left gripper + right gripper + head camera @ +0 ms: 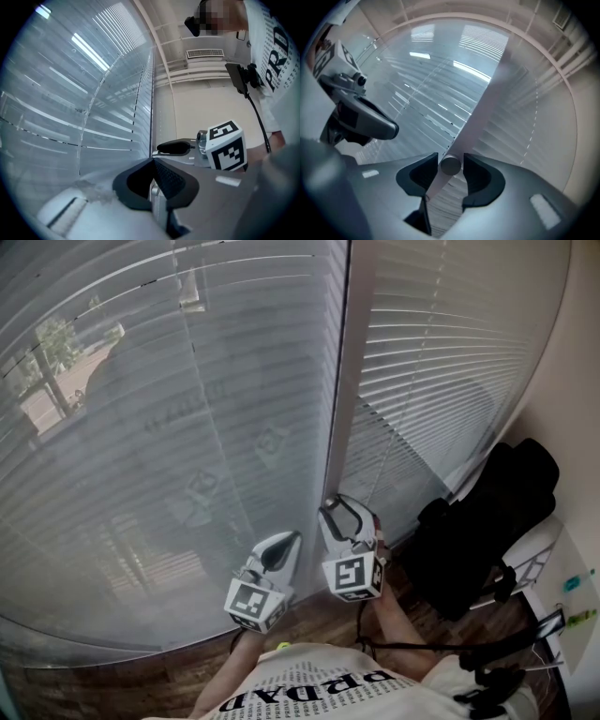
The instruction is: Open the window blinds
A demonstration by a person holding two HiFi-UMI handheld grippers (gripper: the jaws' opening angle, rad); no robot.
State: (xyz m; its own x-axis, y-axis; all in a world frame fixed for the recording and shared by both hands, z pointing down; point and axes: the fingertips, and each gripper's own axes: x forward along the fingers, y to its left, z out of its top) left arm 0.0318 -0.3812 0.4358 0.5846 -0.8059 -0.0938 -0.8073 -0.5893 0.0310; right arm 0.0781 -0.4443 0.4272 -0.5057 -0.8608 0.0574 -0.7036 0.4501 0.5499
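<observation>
Wand (451, 165) between right hand-held gripper (450, 161) jaws

blinds (169, 427) down | left gripper (289, 542), right gripper (345, 506) low by frame (342, 381)

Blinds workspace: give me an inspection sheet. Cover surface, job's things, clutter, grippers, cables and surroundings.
Surface: wood floor below the window.
Job's things: left blind and right blind are both down, slats near shut; a round wand end shows end-on.
Clutter: black bag by the right wall.
Grippers: left gripper shut, nothing between its jaws; right gripper open around the wand end, pads not pressing it.
Cables: black cable low in the head view, running right.
Surroundings: post between the blinds; vent high up.
</observation>
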